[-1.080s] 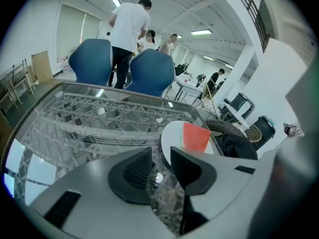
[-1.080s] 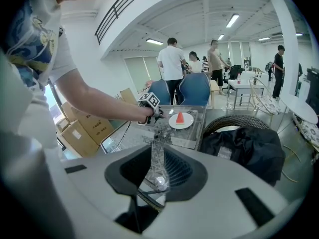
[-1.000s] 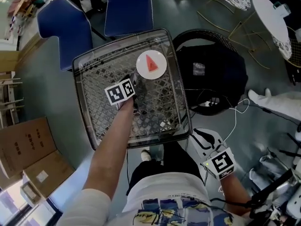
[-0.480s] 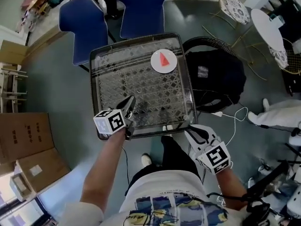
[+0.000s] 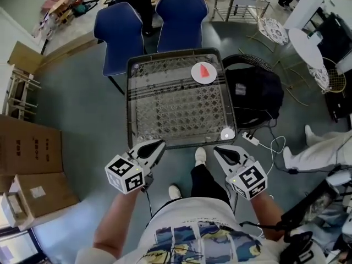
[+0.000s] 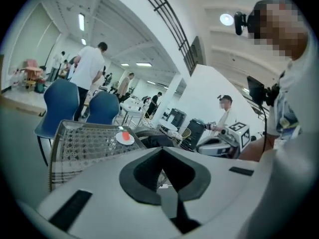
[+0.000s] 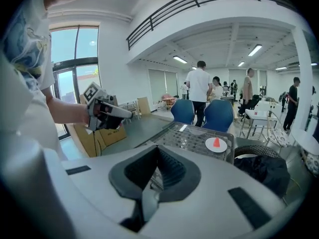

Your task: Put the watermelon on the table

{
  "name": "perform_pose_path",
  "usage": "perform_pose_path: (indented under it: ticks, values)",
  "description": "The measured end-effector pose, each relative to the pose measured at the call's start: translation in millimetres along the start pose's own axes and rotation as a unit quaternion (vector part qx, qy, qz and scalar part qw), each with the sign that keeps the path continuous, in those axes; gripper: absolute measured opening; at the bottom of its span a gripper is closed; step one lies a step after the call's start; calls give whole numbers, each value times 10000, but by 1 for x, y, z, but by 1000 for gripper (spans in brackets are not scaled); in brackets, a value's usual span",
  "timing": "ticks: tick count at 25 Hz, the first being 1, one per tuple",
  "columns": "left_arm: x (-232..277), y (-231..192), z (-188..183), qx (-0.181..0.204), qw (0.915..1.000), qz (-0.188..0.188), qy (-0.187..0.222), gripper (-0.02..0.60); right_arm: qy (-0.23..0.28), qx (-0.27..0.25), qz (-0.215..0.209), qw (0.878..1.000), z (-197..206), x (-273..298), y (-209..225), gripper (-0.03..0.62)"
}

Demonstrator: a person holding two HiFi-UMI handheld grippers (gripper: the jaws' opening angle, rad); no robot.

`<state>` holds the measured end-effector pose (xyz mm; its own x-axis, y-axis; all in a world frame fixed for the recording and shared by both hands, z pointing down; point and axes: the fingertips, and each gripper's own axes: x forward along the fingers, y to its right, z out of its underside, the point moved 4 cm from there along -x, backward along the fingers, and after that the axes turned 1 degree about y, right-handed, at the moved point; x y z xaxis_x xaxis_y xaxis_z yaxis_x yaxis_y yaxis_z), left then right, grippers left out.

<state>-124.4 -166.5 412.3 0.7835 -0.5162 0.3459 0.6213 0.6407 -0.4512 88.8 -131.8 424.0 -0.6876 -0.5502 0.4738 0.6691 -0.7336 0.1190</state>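
Red watermelon (image 5: 204, 70) on plate (image 5: 196, 76), well beyond left hand-held gripper (image 5: 158, 146).

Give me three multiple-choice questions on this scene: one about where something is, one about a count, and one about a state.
1. Where on the table is the watermelon slice?
A near left corner
B centre
C far right corner, on a white plate

2. How many blue chairs stand beyond the table?
A one
B two
C four

3. How are the left gripper's jaws?
A together, nothing between
B wide apart
C clamped on the slice

Answers:
1. C, the head view shows the slice on the plate there.
2. B, two blue seats stand side by side.
3. A, the left gripper view shows the tips meeting, with nothing between them.
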Motion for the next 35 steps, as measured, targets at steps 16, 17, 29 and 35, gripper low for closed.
perform_pose_path:
  ticks: [16,17,29,35]
  values:
    - [-162,121,40,542,9958,675,291,9,417,-430,-124,9981,-28,-34,-163,9]
    - [-167,122,42,510,9958,676,348,9,429,-488,-154,9978,-30,-35,-169,9]
    - [-198,149,45,654,9950,574,482,9,565,-849,-426,9939,-43,-43,-216,9]
    - [-203,152,45,775,9943,532,502,9,636,-982,-520,9918,-49,-41,-226,9]
